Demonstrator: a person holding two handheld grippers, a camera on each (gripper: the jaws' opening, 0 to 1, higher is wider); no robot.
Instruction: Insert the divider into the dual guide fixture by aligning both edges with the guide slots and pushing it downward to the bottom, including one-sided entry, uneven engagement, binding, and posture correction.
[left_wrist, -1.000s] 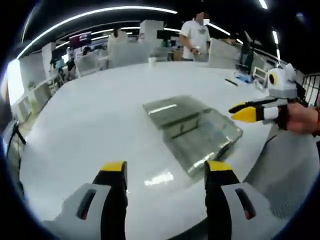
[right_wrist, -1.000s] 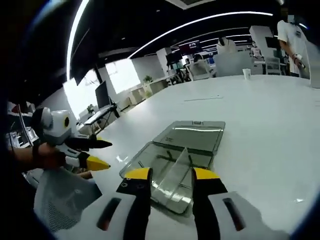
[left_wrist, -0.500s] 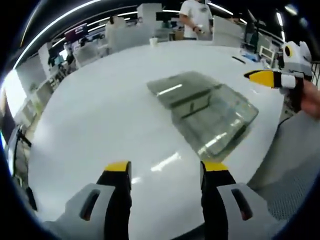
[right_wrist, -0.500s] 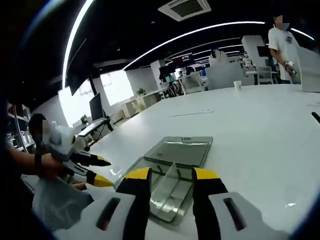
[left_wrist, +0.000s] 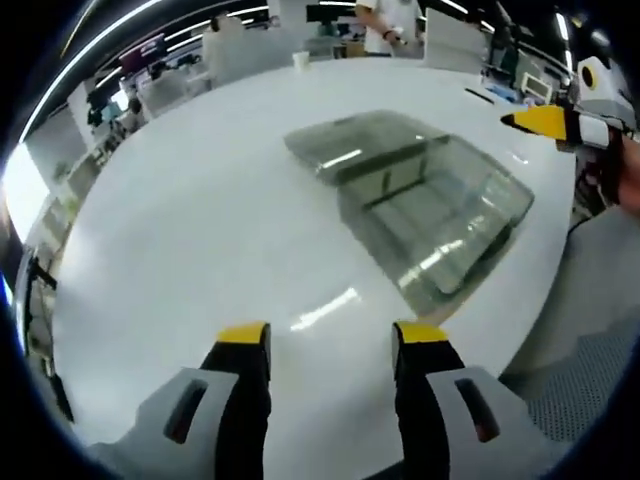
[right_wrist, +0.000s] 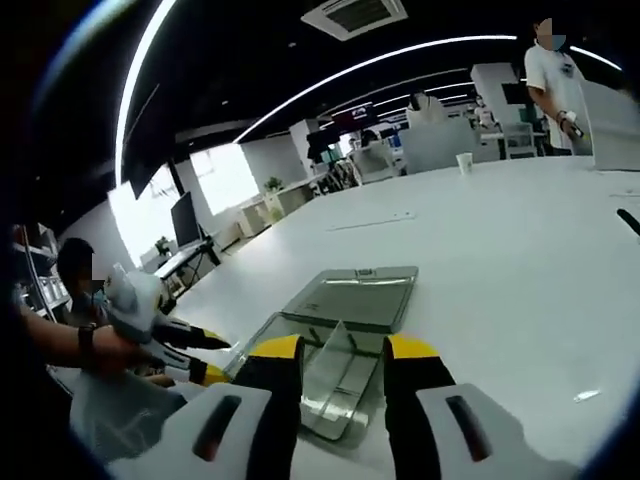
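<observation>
Both spread: left hand-held gripper and right hand-held gripper hover over the clear fixture on white desk, divider seemingly upright inside.

We see the clear plastic fixture, a box w/ lid flapped open flat, lying on the white table. The clear divider stands inside it, upright, approx. mid-box.
</observation>
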